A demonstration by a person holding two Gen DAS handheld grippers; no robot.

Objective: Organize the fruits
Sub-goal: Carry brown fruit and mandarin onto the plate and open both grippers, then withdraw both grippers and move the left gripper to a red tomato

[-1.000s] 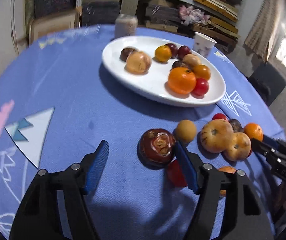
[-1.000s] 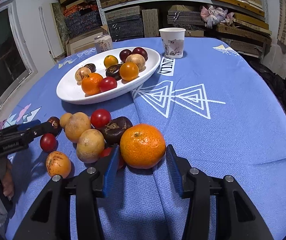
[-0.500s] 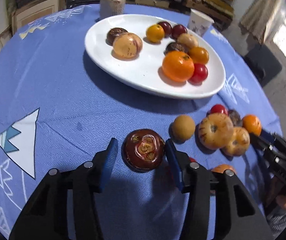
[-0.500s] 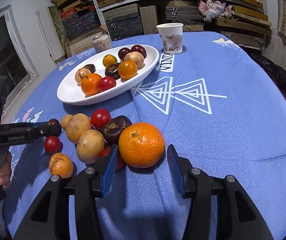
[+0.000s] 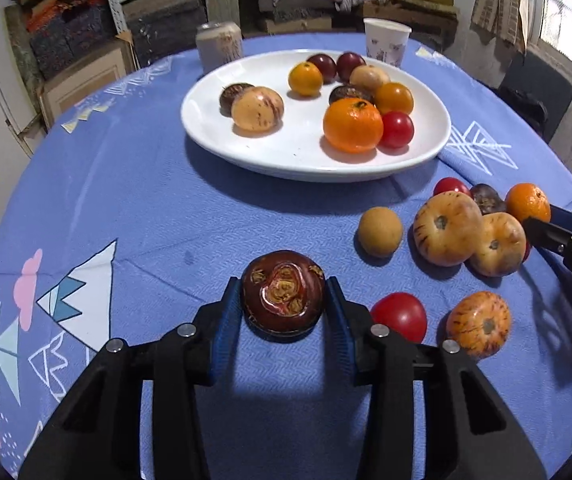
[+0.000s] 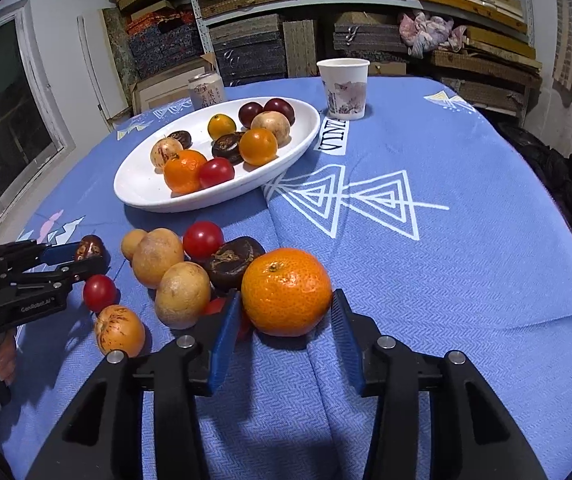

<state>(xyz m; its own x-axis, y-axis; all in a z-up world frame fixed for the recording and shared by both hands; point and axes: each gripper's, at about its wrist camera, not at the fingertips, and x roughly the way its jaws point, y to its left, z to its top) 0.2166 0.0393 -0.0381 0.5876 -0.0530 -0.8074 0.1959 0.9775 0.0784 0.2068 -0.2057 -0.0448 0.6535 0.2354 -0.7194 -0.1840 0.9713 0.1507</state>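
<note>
1. Fruit lay in two groups on the counter (image 5: 134, 184): some in the white plate (image 5: 214, 136) farther back, the rest loose in a cluster near me.
2. My left tool (image 5: 284, 300) had its blue pads on both flanks of the dark maroon fruit (image 5: 282, 292), the jaws closing and already pressing it; the fruit sat on the blue cloth.
3. To that tool's left I saw bare cloth out to the counter's rim, so plenty of room; to its right a red tomato (image 5: 399, 316) and a speckled orange fruit (image 5: 479, 324) sat just beside the finger.
4. My right tool (image 6: 286, 312) straddled the large orange (image 6: 286, 292), jaws closing; the left pad touched it, but I could not tell about the right pad.
5. A dark brown fruit (image 6: 234, 260) touched the orange from behind, and something red was wedged by the left finger.
6. Open cloth ran right of the orange.
</note>
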